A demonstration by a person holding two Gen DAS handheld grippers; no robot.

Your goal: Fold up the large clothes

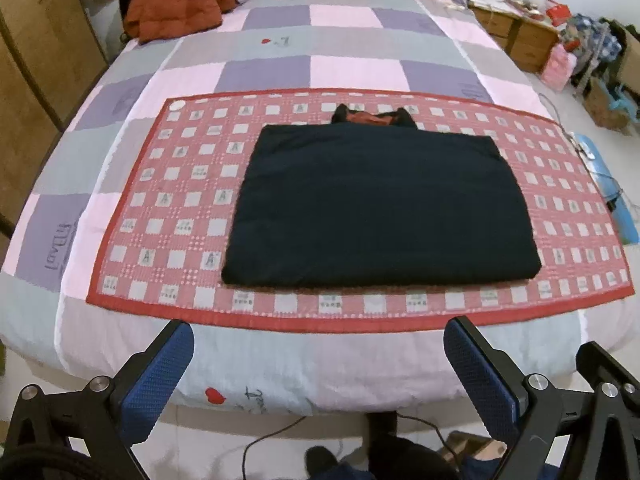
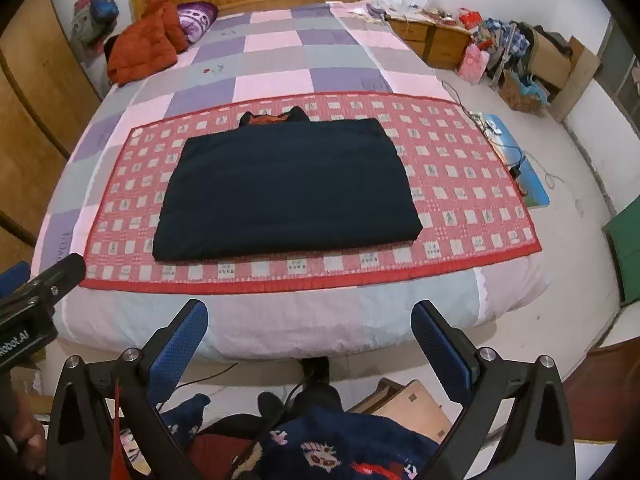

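A dark navy garment (image 1: 376, 208) lies folded into a flat rectangle on a red checked mat (image 1: 168, 200) on the bed, its collar with red lining (image 1: 370, 117) at the far edge. It also shows in the right wrist view (image 2: 284, 192), on the mat (image 2: 460, 184). My left gripper (image 1: 320, 340) is open and empty, held back over the near edge of the bed. My right gripper (image 2: 310, 320) is open and empty, also short of the mat. The left gripper's body (image 2: 36, 300) shows at the left of the right wrist view.
The bed has a pink, purple and grey checked quilt (image 1: 340, 40). An orange-red jacket (image 2: 144, 44) and a purple pillow (image 2: 196, 18) lie near the headboard. A wardrobe (image 2: 28, 92) stands left; a nightstand (image 2: 432, 40) and clutter right. Cables and patterned clothing (image 2: 340, 444) lie below.
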